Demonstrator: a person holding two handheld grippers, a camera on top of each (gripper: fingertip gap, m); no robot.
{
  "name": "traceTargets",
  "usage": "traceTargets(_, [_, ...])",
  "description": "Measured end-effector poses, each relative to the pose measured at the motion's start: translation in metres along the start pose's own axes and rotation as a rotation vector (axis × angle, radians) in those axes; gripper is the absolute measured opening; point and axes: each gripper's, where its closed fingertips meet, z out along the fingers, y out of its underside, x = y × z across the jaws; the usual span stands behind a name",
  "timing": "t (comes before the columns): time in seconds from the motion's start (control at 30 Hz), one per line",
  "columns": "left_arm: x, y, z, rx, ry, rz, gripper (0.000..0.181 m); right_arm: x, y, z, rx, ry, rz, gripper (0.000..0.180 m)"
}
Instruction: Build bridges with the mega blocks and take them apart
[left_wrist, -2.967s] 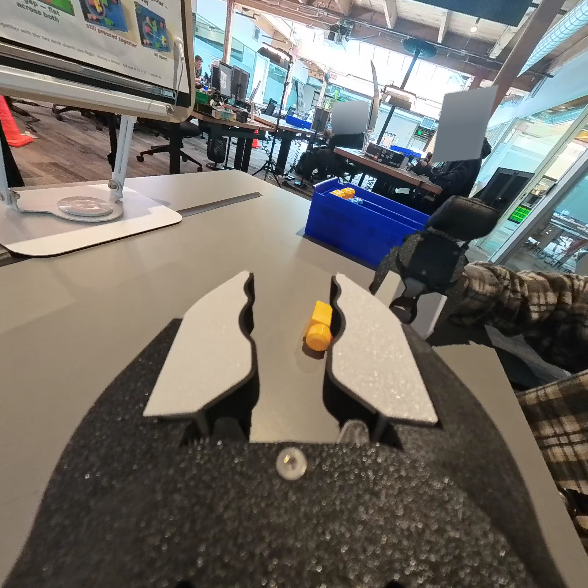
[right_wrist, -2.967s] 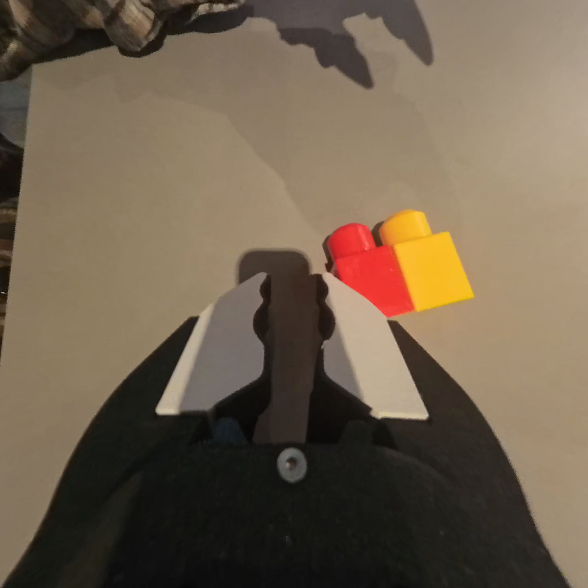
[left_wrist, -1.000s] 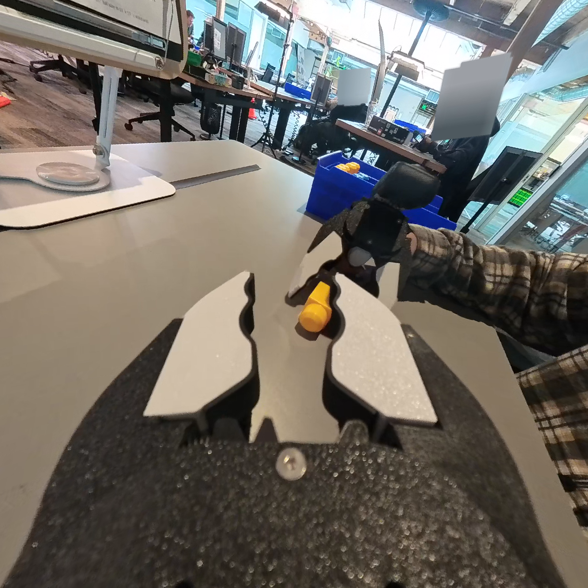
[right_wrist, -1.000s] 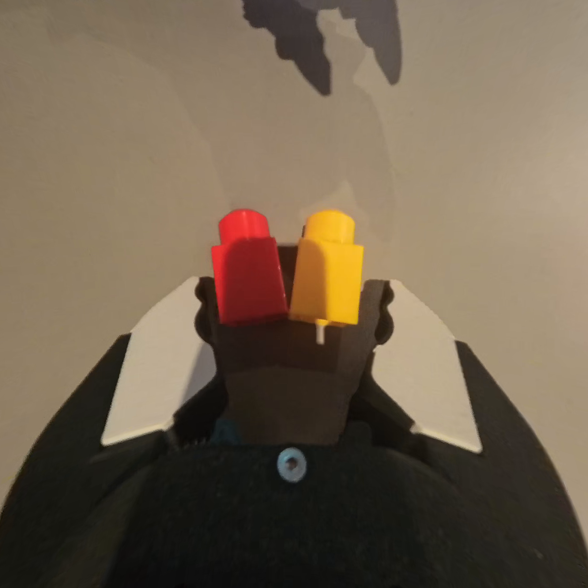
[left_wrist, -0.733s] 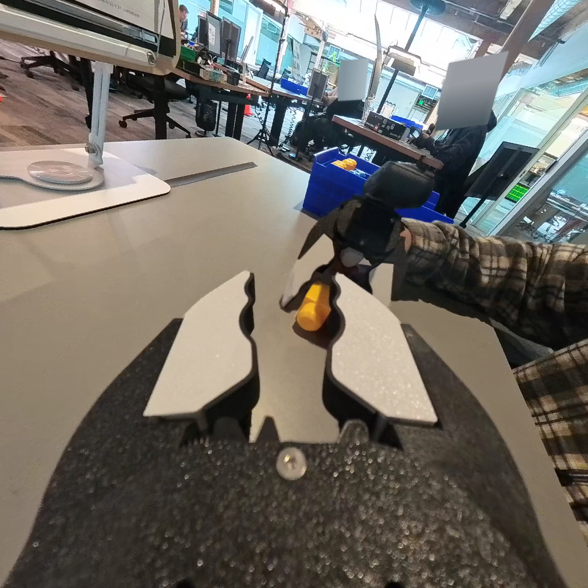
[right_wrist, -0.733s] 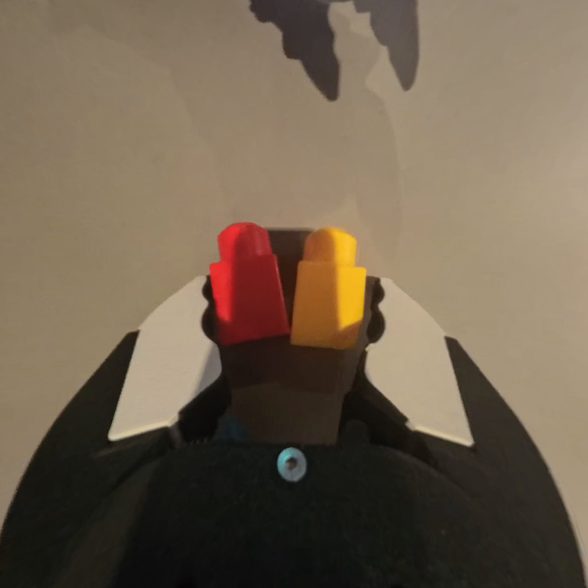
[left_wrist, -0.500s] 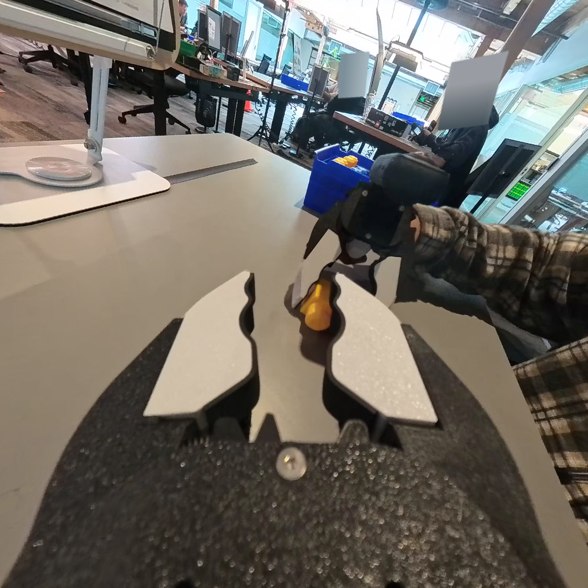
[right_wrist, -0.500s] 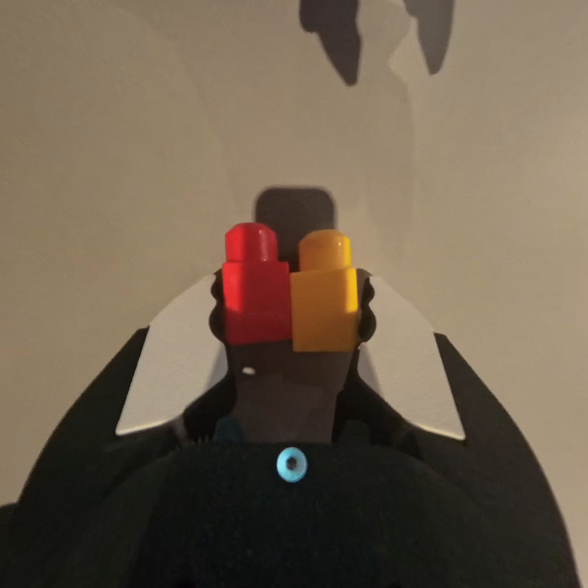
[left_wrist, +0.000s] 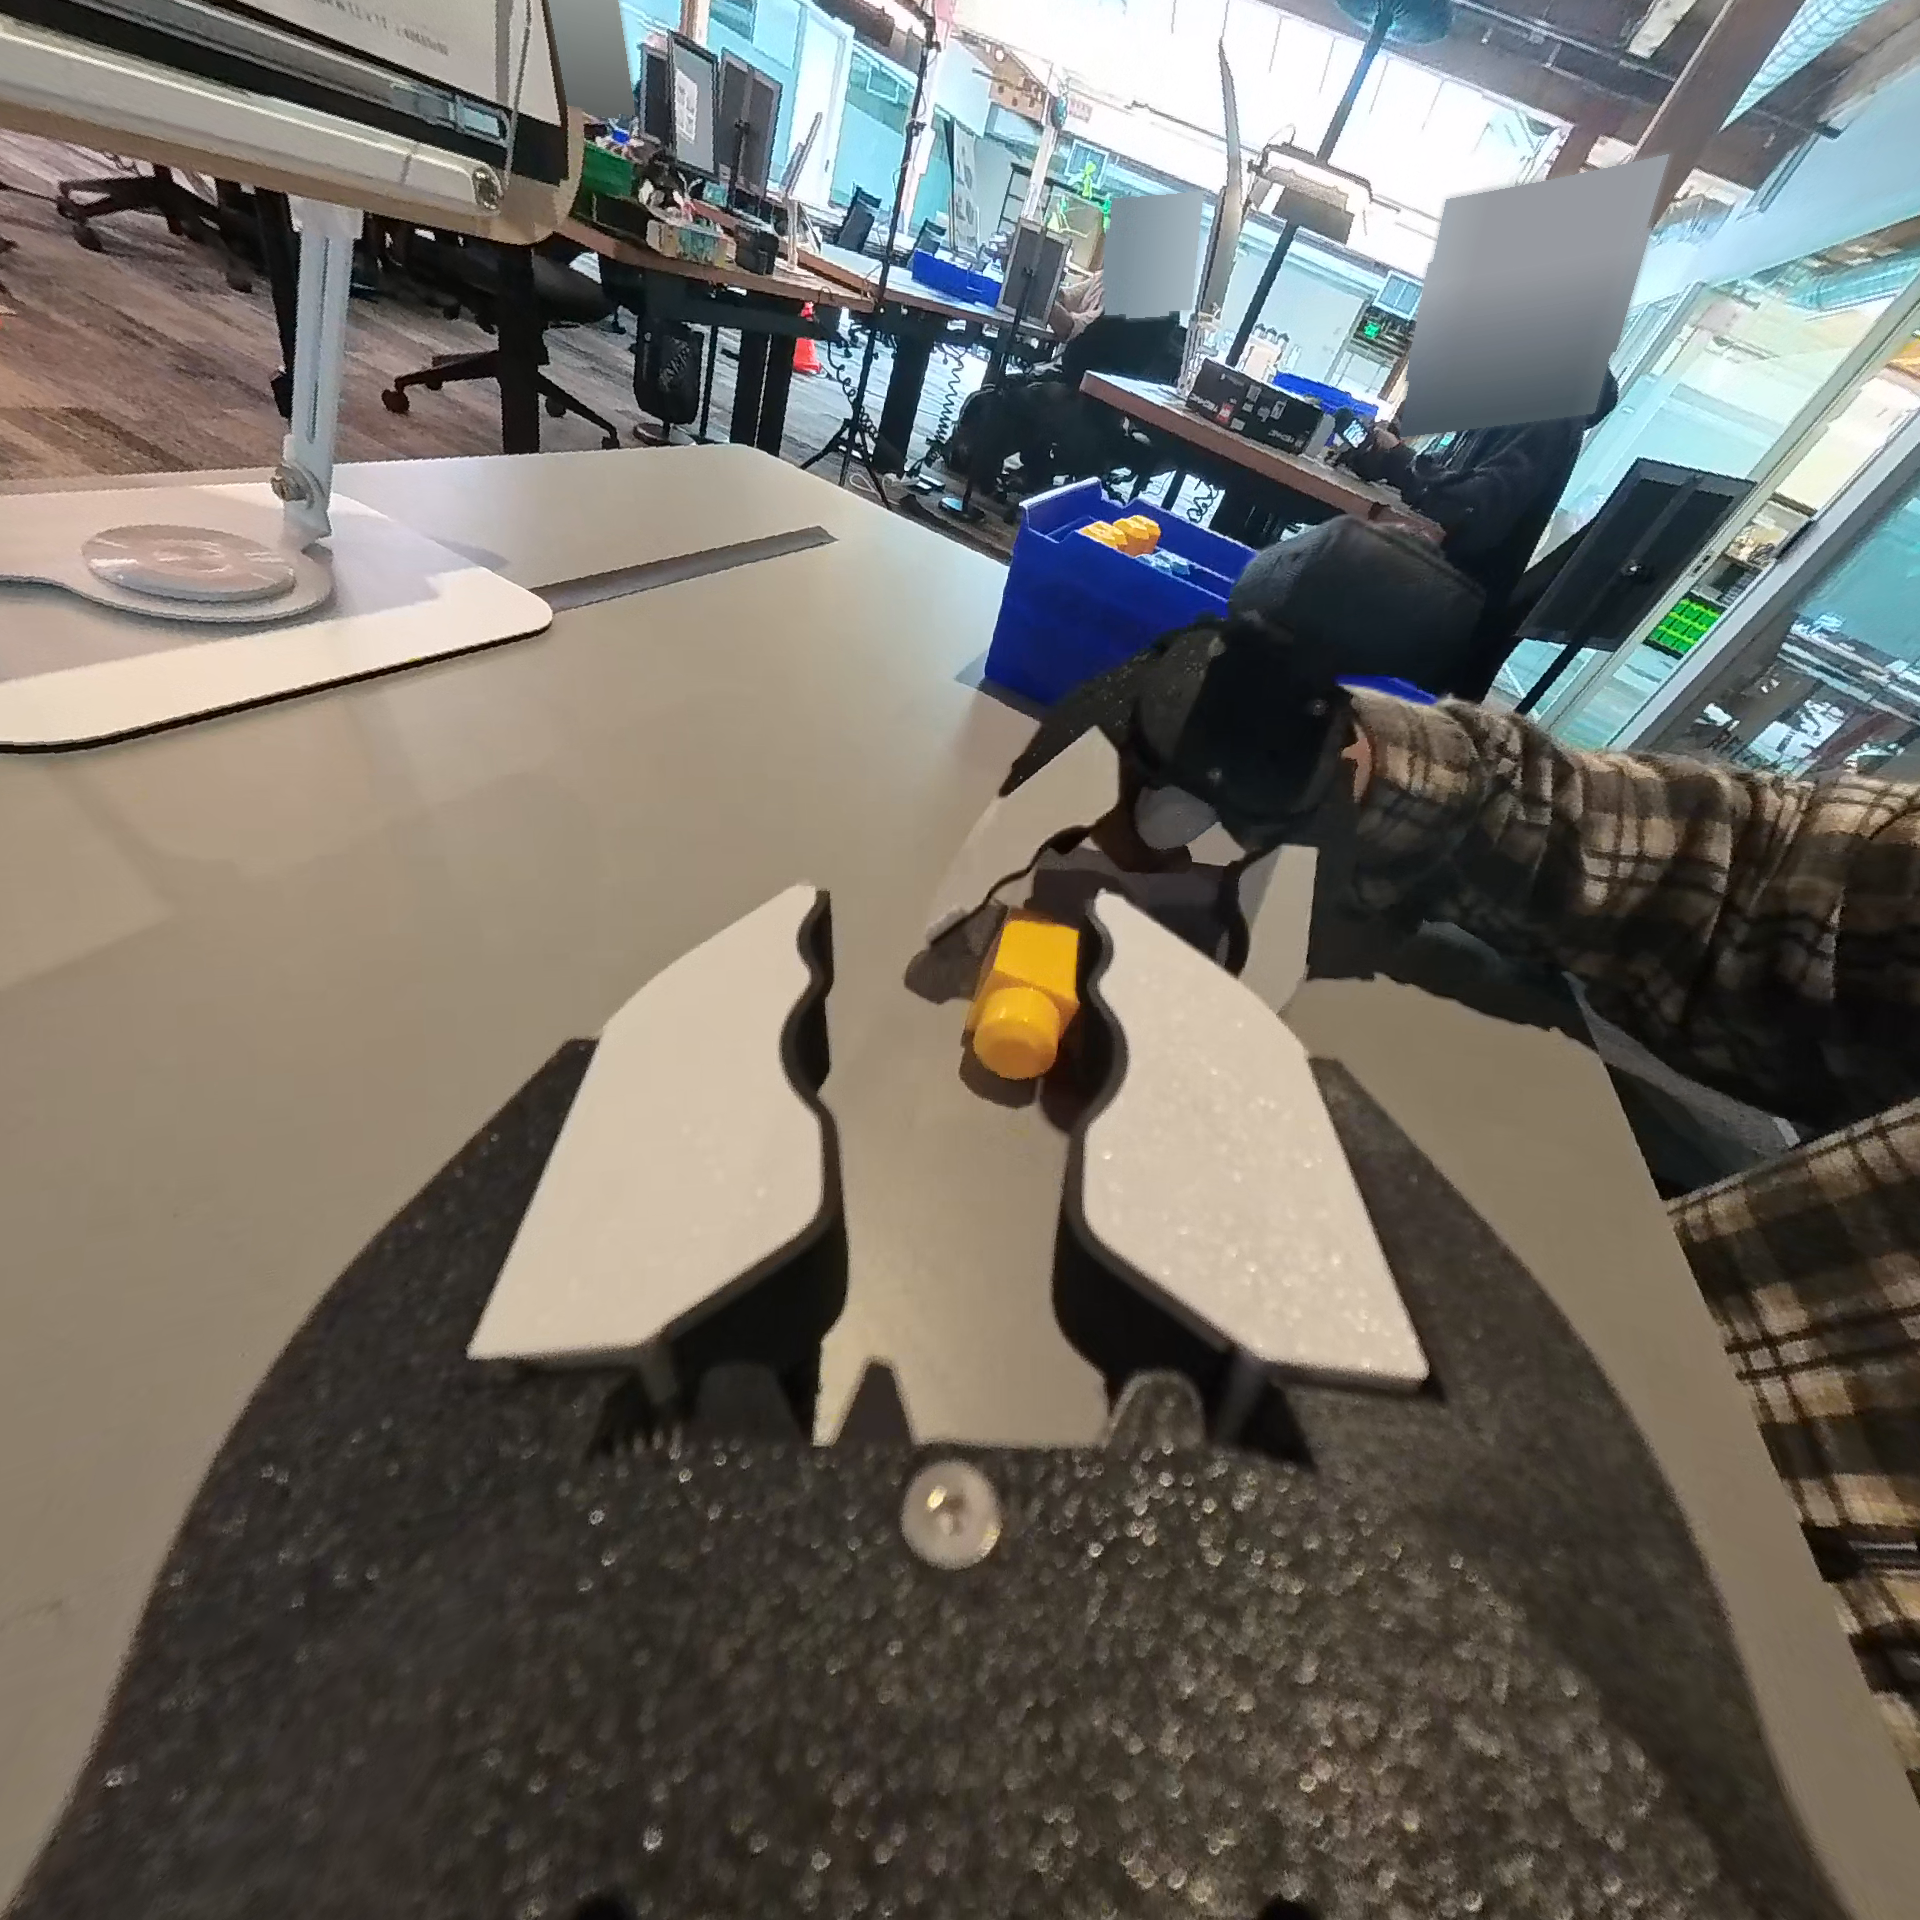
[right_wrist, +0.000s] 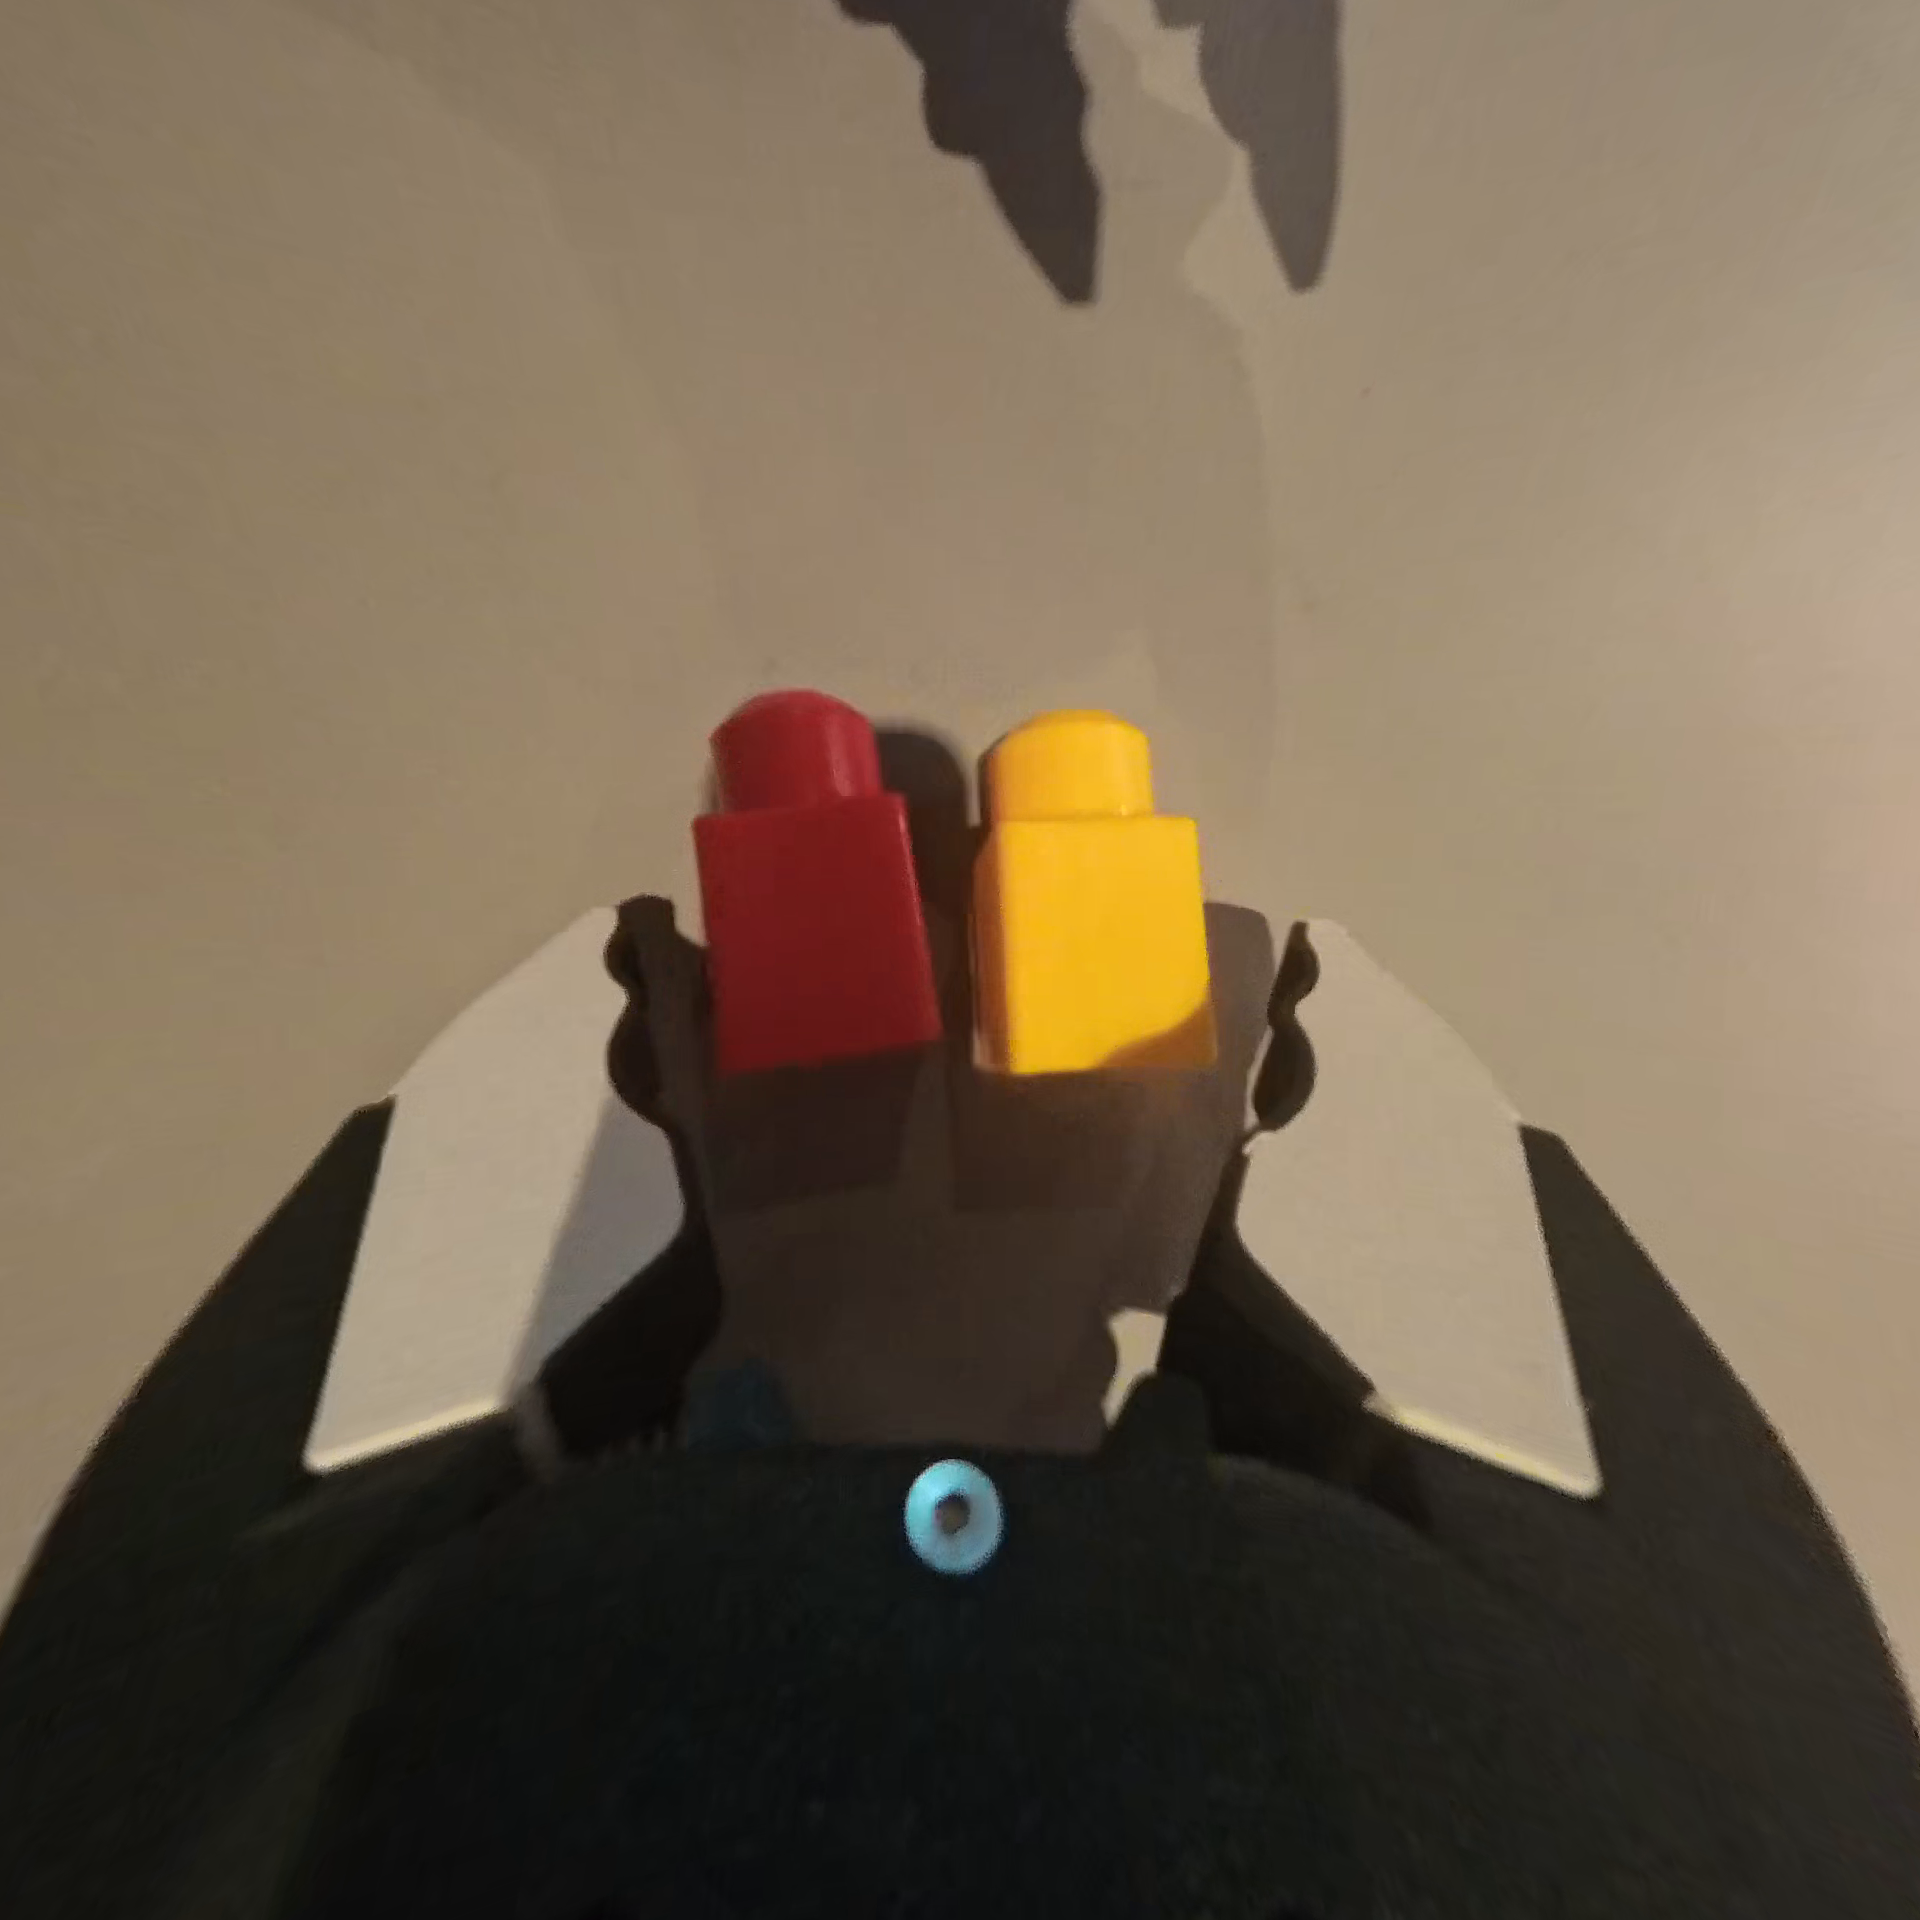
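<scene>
Two loose blocks: one red block (right_wrist: 816, 935), one yellow block (right_wrist: 1091, 935); one blue bin (left_wrist: 1081, 613) holding perhaps several more.

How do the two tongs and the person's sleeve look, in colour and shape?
Each of the tongs has two flat pale grey fingers with wavy black inner edges, on a rounded black grainy body. A screw sits below the fingers: silver on the left tongs, blue on the right tongs. The sleeve is plaid.
</scene>
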Motion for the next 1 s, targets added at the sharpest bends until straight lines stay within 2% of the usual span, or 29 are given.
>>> traceTargets(0.1, [-0.001,0.001,0.0,-0.003,-0.002,-0.001,0.045,0.005,0.004,-0.006,0.04,0.027,0.032,0.113])
traceTargets(0.27, [-0.002,0.003,0.002,-0.011,-0.003,-0.005,0.045,0.012,-0.011,-0.022,0.067,0.165,0.038,0.123])
traceTargets(0.5, [-0.003,0.005,0.002,-0.015,-0.005,-0.008,0.045,0.017,-0.028,-0.025,-0.016,0.385,-0.056,0.125])
traceTargets(1.0, [-0.001,0.003,0.001,-0.013,0.0,-0.006,0.045,0.03,-0.015,-0.024,-0.075,0.423,-0.034,0.124])
